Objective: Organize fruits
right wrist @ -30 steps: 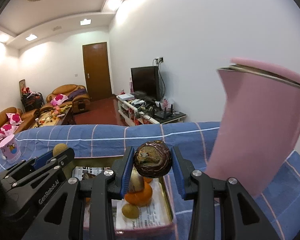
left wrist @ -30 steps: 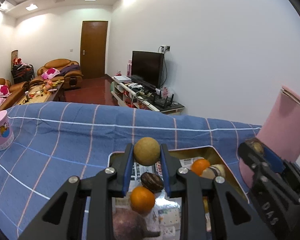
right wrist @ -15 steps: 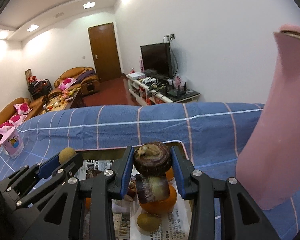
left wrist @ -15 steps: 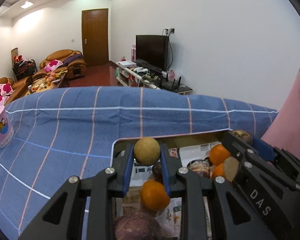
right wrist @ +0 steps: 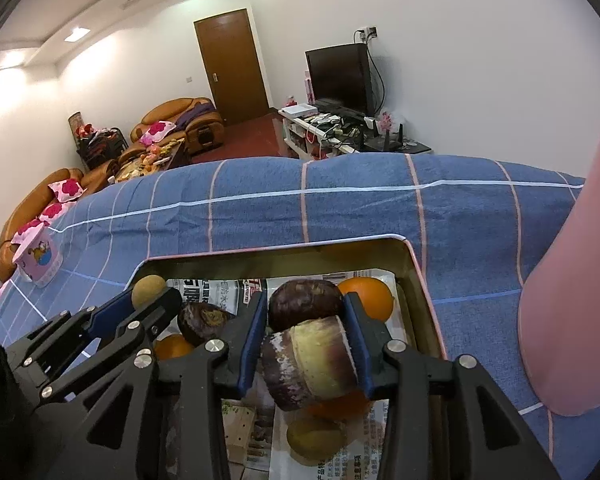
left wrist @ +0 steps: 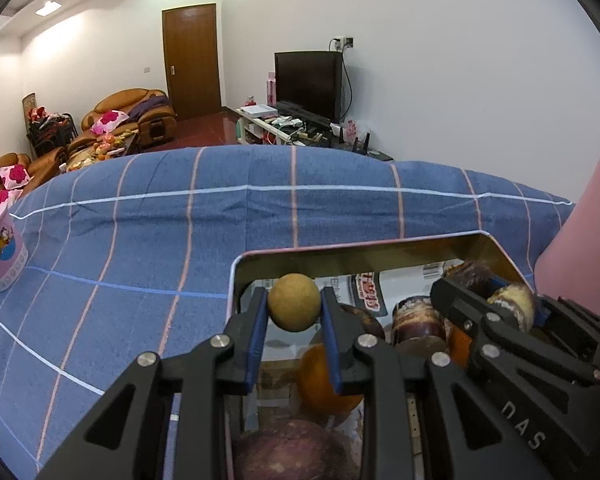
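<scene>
Landmark: gold tin tray (left wrist: 496,246), lined with newspaper (right wrist: 216,286), sitting on a blue checked cloth (left wrist: 180,220).

Left gripper (left wrist: 294,310): pinching a small round tan fruit (left wrist: 294,308) between its blue pads, held over the tray's near-left corner, just inside the rim. Fruit is clear of the tray floor.

Right gripper (right wrist: 306,320): jaws opening. A dark purple-brown round fruit (right wrist: 304,304) sits between the tips, over the middle of the tray. A cut purple-and-yellow chunk (right wrist: 310,364) sits just below it, also between the jaws. Can't tell whether the pads still press on either one.

In the tray: an orange (right wrist: 370,298) at the far-right corner, a second orange (left wrist: 326,380) toward the centre under the left gripper, a dark mottled fruit (right wrist: 204,320) left of centre, a small green-yellow fruit (right wrist: 314,436) near the front edge, and a large purple-brown fruit (left wrist: 296,450) at the near side.

Outside the tray: a tall pink object (right wrist: 572,280) stands just right of it on the cloth; a pink printed cup (left wrist: 0,252) is well to the left of the tray.
</scene>
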`<state>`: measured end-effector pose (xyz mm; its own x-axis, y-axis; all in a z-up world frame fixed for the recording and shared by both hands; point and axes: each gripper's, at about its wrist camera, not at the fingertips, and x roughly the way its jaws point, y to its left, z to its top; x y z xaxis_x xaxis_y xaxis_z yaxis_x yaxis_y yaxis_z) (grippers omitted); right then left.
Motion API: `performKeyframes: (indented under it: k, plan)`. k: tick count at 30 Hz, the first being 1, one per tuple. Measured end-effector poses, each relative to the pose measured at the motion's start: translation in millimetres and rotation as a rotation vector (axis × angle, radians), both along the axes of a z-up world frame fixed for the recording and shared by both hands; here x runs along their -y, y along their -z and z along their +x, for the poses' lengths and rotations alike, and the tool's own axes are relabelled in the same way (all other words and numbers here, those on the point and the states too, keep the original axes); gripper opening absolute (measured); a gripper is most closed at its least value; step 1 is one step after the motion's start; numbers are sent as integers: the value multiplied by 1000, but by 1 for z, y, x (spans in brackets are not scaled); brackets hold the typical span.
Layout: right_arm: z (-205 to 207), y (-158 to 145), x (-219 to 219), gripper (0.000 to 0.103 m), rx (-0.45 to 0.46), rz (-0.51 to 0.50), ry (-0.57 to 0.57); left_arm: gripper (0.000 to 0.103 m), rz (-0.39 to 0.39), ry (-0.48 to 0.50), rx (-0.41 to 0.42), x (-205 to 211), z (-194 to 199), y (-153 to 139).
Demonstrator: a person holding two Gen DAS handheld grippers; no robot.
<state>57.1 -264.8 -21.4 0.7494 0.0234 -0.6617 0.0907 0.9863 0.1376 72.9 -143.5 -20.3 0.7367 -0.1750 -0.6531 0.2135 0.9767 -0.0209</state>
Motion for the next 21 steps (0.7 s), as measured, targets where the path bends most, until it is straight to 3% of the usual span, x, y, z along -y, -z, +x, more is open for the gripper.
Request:
performKeyframes:
  k: [3,4,8,15,16,17,18,19,21]
  plan:
    - [-3,2,6,52,-4,15,24,33,19,0,12,3,-3,-2]
    - [-6,1,7,53,5,17,26,42,24,-10,19,3,-5,-3]
    - [-16,0,12,53,41,59,35,49,-22,6,12,-1,-9,-4]
    - [-40,-14,13,53,175,11,79,61,-92,25,33,-6,-20,-9]
    - [-44,-16,14,53,200,8,88,67,-94,33,41,-6,-23,-10]
    - [-47,-19,14,55,228,6,98,83,-91,56,56,-4,-28,-10]
    - [-52,-22,14,65,259,1,112,95,-70,52,73,-2,-31,-11]
    - [-57,-25,13,75,292,-12,131,102,-25,22,110,0,-38,-13]
    - [-70,-30,9,76,360,-38,148,103,6,7,177,2,-49,-18]
